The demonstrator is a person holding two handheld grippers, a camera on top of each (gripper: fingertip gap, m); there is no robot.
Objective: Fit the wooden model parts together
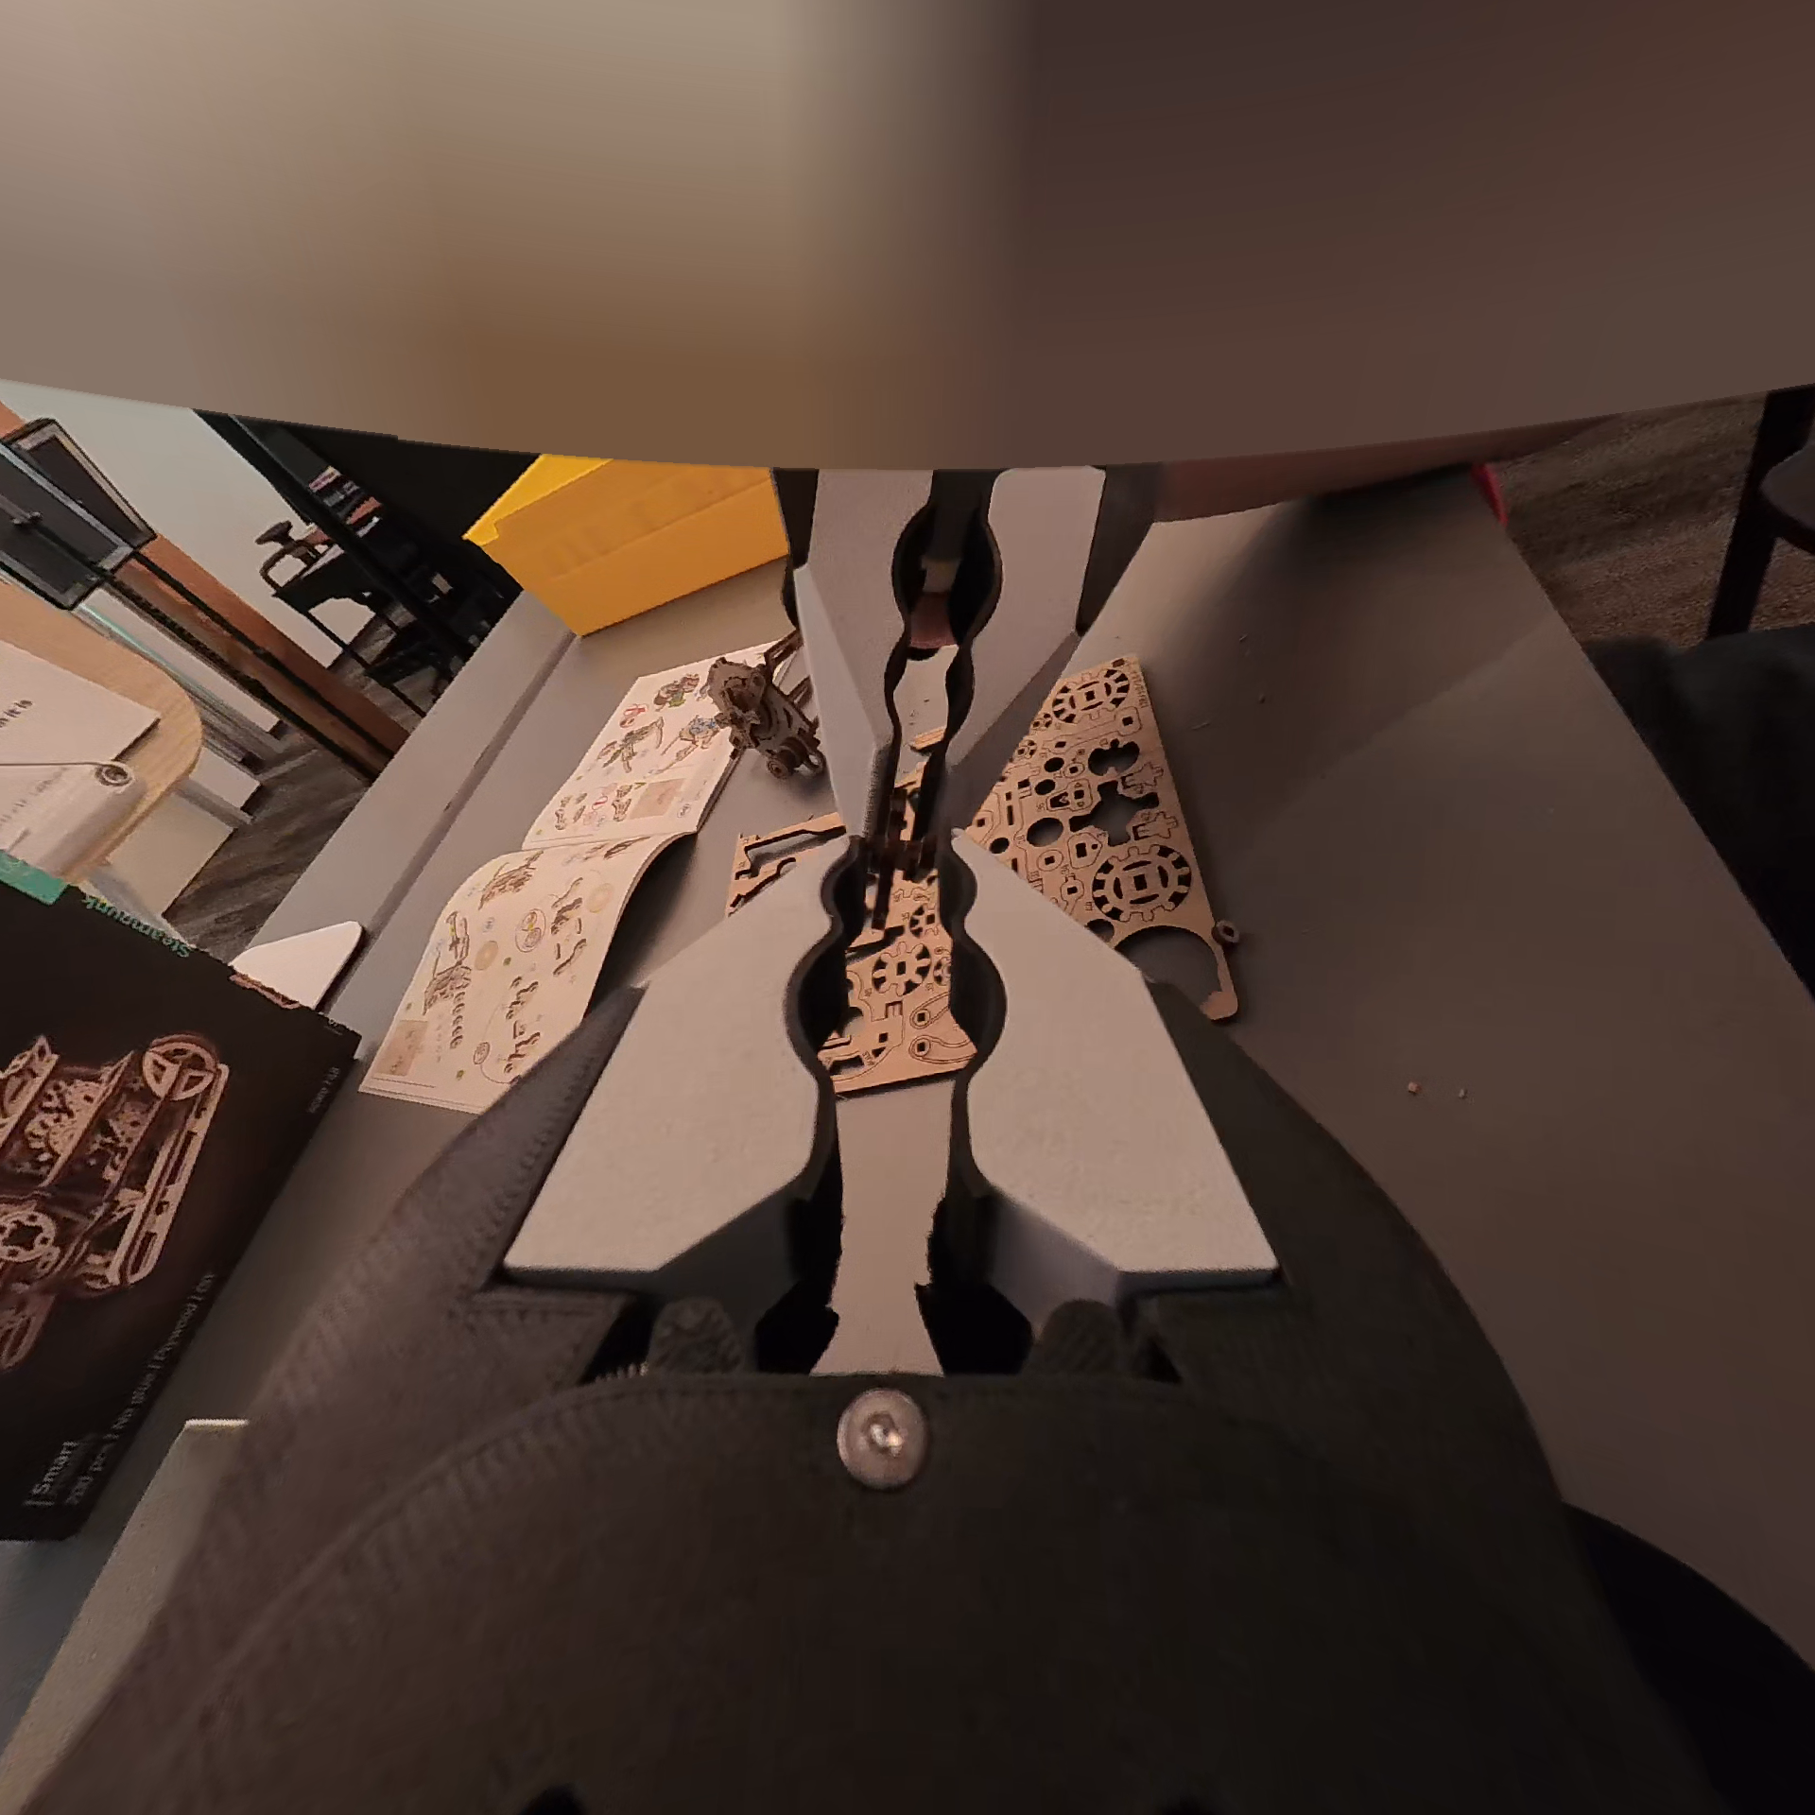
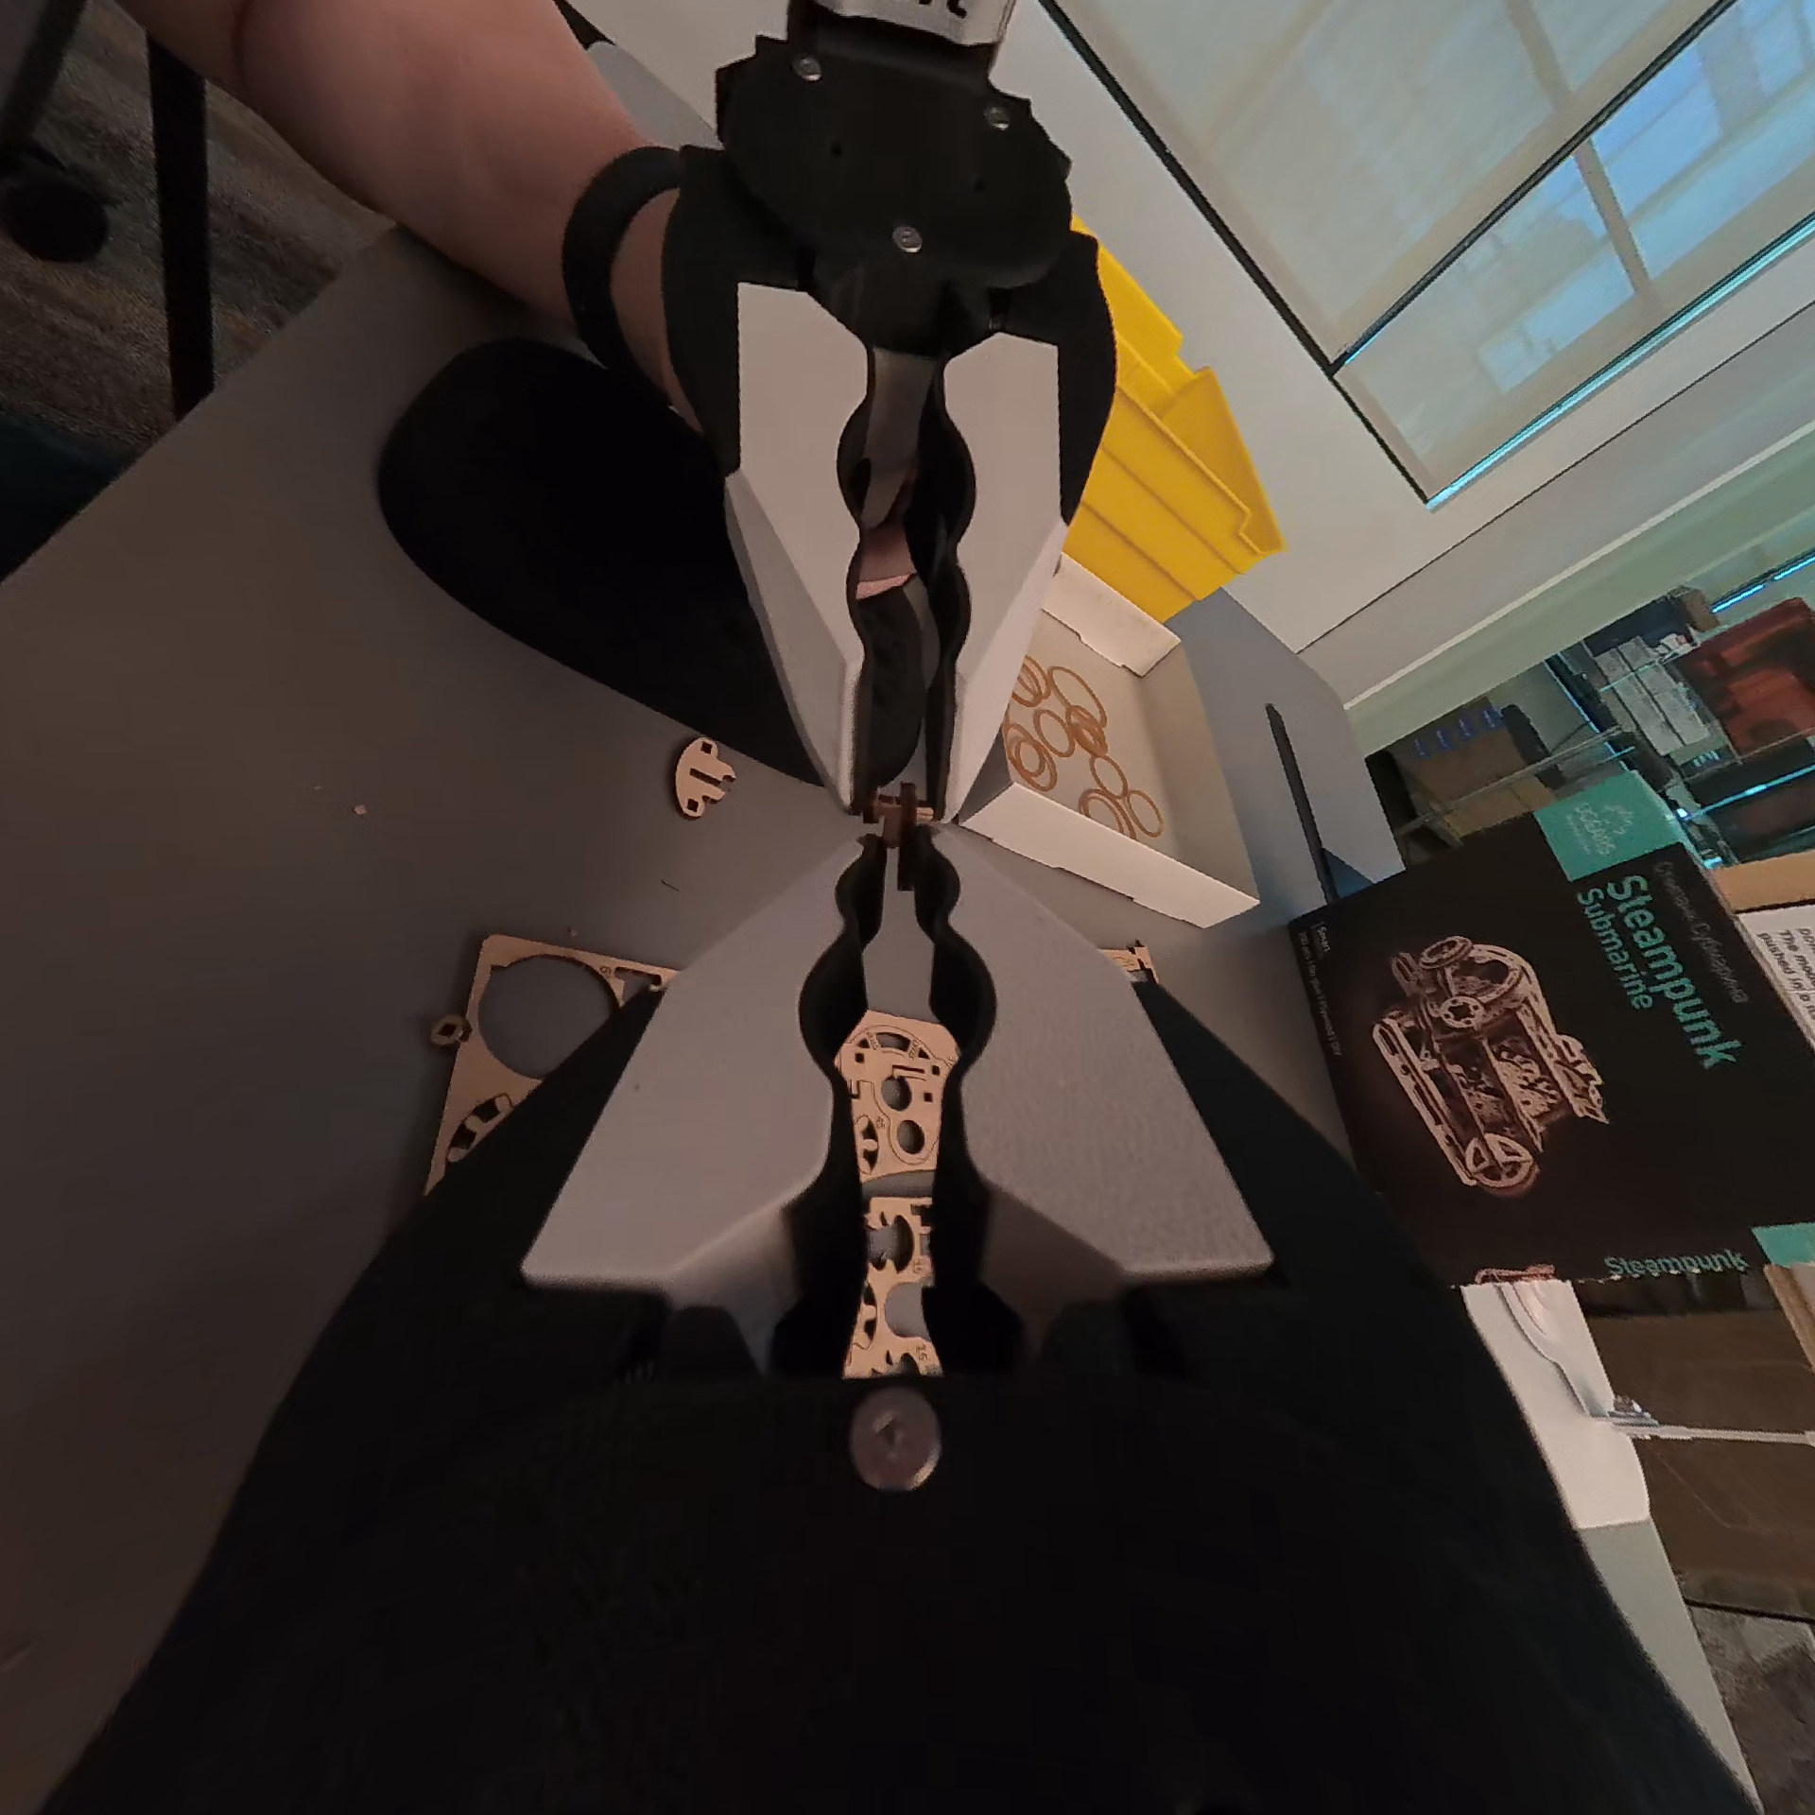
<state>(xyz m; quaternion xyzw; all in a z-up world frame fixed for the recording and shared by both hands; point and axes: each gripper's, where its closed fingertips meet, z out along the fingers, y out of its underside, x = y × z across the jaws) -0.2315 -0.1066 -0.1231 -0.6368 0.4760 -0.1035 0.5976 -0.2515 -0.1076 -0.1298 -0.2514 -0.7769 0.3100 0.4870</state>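
My two grippers meet tip to tip above the grey table (image 1: 1375,786). My left gripper (image 1: 899,847) is shut on a small wooden part (image 1: 889,869). My right gripper (image 2: 896,852) is shut on another small wooden part (image 2: 899,830). The two parts touch between the tips. In the left wrist view the right gripper (image 1: 899,800) comes in from the top. In the right wrist view the left gripper (image 2: 896,796) comes in from the top, held by a person's hand. How the parts join is hidden by the fingertips.
Laser-cut wooden sheets (image 1: 1090,815) (image 2: 530,1031) lie under the grippers. An open instruction booklet (image 1: 550,943), a part-built model (image 1: 766,727), a loose wooden piece (image 2: 702,776), a white box of rings (image 2: 1080,766), a yellow bin (image 2: 1169,471) and a black kit box (image 2: 1532,1061) surround them.
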